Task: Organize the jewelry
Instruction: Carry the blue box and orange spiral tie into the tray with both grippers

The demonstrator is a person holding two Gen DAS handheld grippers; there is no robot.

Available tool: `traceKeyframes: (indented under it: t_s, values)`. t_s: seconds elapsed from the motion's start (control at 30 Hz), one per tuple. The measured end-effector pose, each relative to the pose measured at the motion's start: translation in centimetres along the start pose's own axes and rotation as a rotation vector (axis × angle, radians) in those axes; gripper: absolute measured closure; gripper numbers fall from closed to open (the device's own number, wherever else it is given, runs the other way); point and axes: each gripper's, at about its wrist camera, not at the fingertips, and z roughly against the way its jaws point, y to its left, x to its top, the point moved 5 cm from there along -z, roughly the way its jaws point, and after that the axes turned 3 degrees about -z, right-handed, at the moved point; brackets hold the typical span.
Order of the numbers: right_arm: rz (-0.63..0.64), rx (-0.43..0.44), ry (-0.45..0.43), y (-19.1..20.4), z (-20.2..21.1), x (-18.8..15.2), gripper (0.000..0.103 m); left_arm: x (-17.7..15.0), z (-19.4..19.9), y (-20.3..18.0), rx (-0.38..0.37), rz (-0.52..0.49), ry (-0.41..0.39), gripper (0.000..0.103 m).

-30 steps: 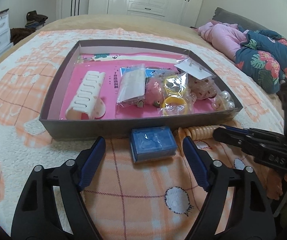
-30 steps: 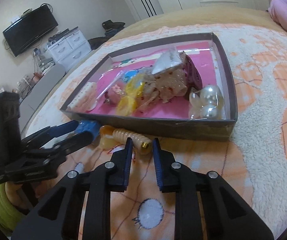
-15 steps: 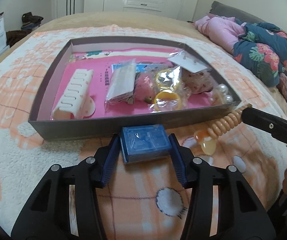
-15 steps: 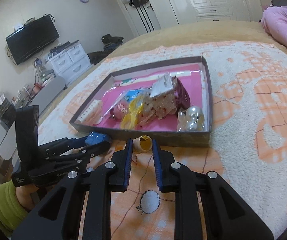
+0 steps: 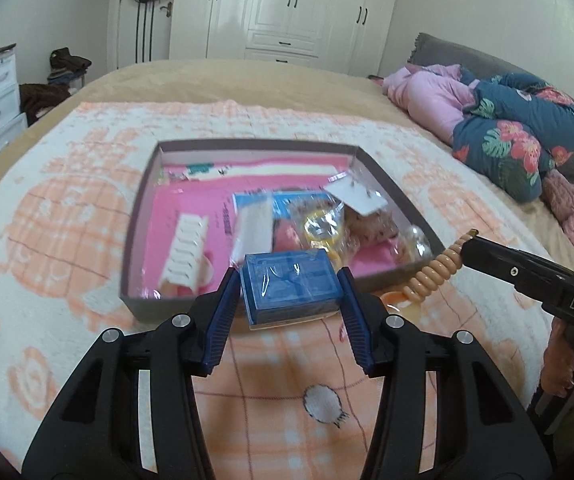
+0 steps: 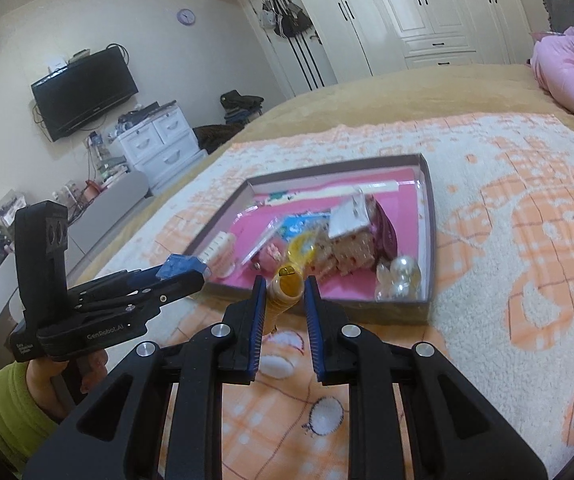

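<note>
From the left wrist view, the left tool (image 5: 287, 280) is clamped on the blue plastic case (image 5: 290, 285) by its two short sides, in the air just before the near wall of the open tray (image 5: 139, 216) in the middle of the bed; its loose film wrap could let it slide out. From the right wrist view, the right tool (image 6: 285, 292) pinches only one end of the ribbed peach hair clip (image 6: 283, 294) near that wall's middle, so the clip may swing, snag the rim, or drop onto the blanket (image 6: 527, 240).
</note>
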Motion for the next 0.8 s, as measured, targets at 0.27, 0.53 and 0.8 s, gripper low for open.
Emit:
traceKeyframes:
  t_s: [0.27, 0.53, 0.8]
  values:
    - [0.000, -0.007, -0.051, -0.3, -0.3, 3.0, 0.084, 2.0, -0.9, 1.4, 0.033, 0.021, -0.014, 0.062]
    - [-0.053, -0.035, -0.032, -2.8, -2.7, 4.0, 0.084, 3.3, -3.6, 1.6, 0.049, 0.024, -0.002, 0.062]
    - [-0.133, -0.066, 0.032, -5.1, -4.4, 2.4, 0.084, 3.5, -6.0, 1.0, 0.056, 0.007, 0.016, 0.062]
